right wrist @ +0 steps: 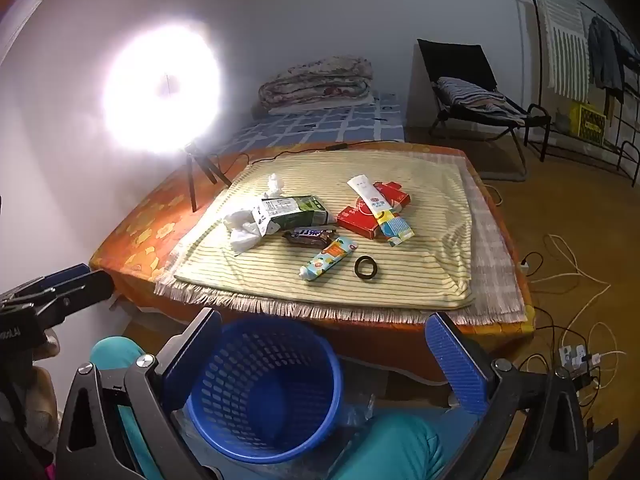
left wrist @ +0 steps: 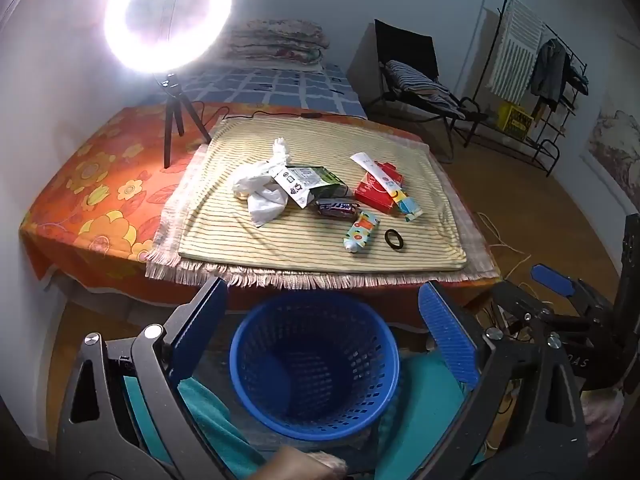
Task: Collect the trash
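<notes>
left wrist view: the left tongs (left wrist: 322,332) are spread wide with nothing between them, their blue pads framing a blue mesh basket (left wrist: 256,392) at the lower middle of the frame. the basket stands on the floor below the near edge of the worktop (left wrist: 60,208), which is draped in an orange flowered cloth. on it, at frame centre, lies a yellow striped mat (left wrist: 240,236) that carries the trash. crumpled white tissue (left wrist: 262,192) sits left of centre, touching a green carton (left wrist: 316,184). a dark candy bar wrapper (left wrist: 335,209) lies just below the carton. a small colourful tube (left wrist: 360,232) rests below that, with a black ring (left wrist: 394,239) just to its right. a red box (left wrist: 378,192) lies right of centre with a long white tube (left wrist: 386,184) across it. a lit ring light (left wrist: 168,16) on a tripod fills the upper left.

right wrist view: the right tongs (right wrist: 324,348) are likewise spread and hold nothing. the basket (right wrist: 224,420) is at lower left of the frame, beside teal-clad knees (right wrist: 400,444). the left tongs' tips show at the left edge.
</notes>
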